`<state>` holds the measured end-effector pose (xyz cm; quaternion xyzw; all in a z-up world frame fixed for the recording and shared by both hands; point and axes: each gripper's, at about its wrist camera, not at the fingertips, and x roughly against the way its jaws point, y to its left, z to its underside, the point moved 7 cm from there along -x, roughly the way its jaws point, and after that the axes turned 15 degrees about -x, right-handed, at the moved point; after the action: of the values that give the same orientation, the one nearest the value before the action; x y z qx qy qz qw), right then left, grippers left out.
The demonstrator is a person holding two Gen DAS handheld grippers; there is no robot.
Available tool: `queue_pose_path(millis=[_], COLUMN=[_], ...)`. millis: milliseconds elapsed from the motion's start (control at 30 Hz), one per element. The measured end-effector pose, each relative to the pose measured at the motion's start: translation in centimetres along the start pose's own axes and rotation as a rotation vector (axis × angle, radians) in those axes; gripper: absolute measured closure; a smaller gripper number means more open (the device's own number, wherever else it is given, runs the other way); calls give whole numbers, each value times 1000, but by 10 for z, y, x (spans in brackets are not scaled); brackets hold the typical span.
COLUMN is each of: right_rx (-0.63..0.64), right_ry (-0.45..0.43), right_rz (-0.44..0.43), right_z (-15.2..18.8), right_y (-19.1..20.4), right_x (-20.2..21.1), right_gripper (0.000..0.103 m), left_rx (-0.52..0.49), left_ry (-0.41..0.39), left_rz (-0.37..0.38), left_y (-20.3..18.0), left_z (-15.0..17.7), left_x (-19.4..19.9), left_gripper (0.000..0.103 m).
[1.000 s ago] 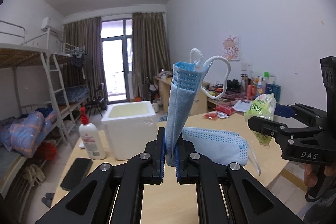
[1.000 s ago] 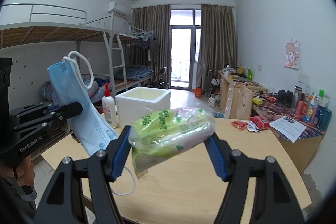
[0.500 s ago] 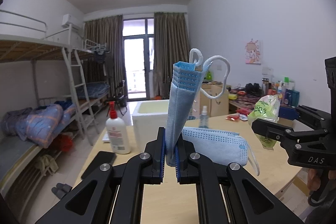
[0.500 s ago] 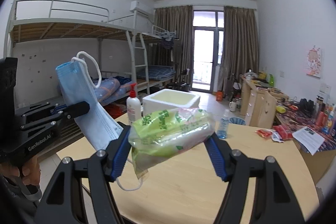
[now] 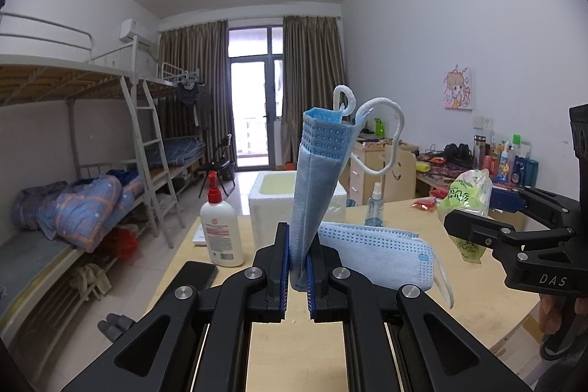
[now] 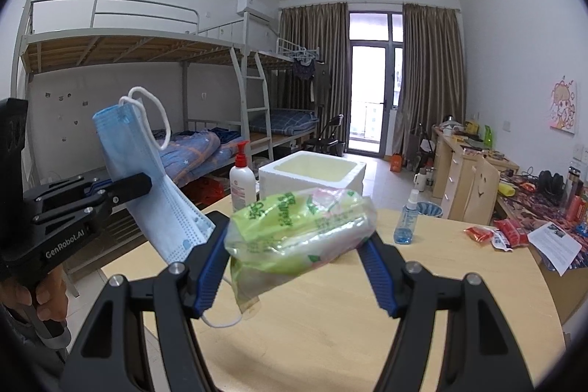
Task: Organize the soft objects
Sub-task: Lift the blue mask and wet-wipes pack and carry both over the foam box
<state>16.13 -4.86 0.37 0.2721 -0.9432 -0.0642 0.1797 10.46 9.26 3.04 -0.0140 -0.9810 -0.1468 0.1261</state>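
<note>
My left gripper (image 5: 297, 272) is shut on a stack of light blue face masks (image 5: 319, 179); one end stands upright with white ear loops, the other droops to the right. The same face masks (image 6: 147, 186) show at the left of the right wrist view. My right gripper (image 6: 294, 267) is shut on a green-and-clear tissue pack (image 6: 297, 230), held above the wooden table (image 6: 367, 318). That tissue pack (image 5: 466, 197) appears at the right of the left wrist view. A white foam box (image 6: 312, 173) stands open at the table's far edge.
A white pump bottle (image 5: 220, 226) with a red top, a small blue spray bottle (image 6: 406, 223) and a black phone (image 5: 191, 278) are on the table. Red snack packets (image 6: 492, 234) and a paper lie at its right. Bunk beds line the left wall, cluttered desks the right.
Both grippers have swung leftward together with their loads, so the room has slid right in both views. The spray bottle has come into sight. Neither grip has changed.
</note>
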Motion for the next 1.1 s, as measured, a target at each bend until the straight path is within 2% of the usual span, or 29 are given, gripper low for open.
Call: queue_pose_path(millis=[633,1100], right_rx=[-7,15], right_ry=[18,37], right_rz=[32,17], right_z=[-23,-41], right_y=[-15,-15], right_x=[-25,-57], right_gripper=[31,31], left_rx=[-19,-13], left_ry=[17,31], left_rz=[-15,-34], left_y=[4,7], left_z=[-13,-30], left_x=[-38,-70], left_gripper=[95,95])
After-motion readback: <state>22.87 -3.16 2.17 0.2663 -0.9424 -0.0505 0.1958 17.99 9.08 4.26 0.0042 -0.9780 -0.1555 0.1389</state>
